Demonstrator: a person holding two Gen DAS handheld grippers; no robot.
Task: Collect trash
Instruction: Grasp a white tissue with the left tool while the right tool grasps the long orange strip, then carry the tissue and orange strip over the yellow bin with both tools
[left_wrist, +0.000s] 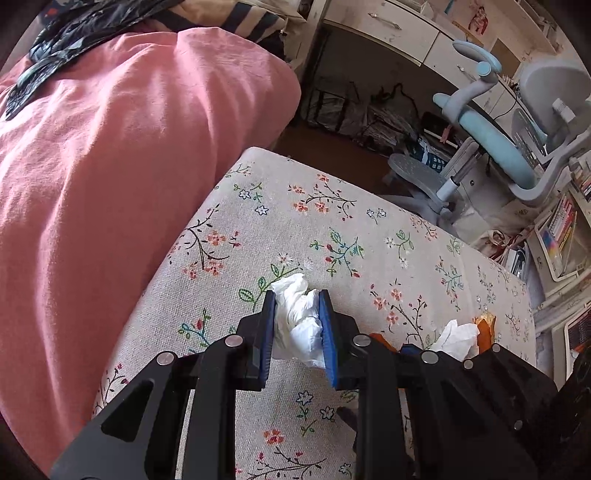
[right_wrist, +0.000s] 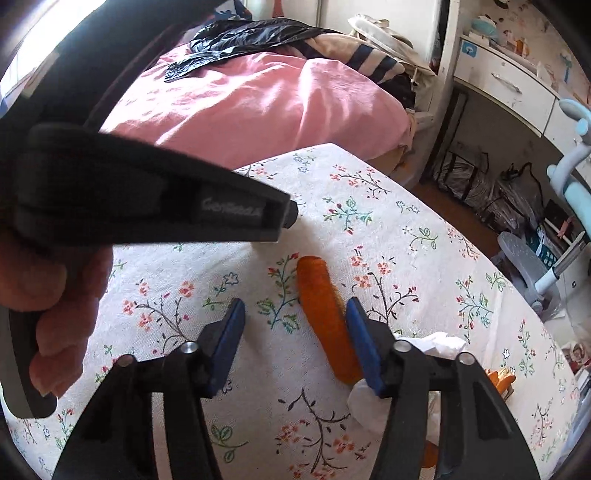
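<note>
one crumpled white tissue wad (left_wrist: 299, 321) is pinched in the left gripper (left_wrist: 297, 325) above the floral tablecloth (left_wrist: 332, 221). right gripper (right_wrist: 295, 343), jaws half-wide, straddles the orange peel strip (right_wrist: 325, 314), not clamped. another white tissue (right_wrist: 443, 345) and orange scraps (right_wrist: 502, 380) remain.

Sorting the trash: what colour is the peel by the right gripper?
Orange peel; clearest in the right wrist view.
</note>
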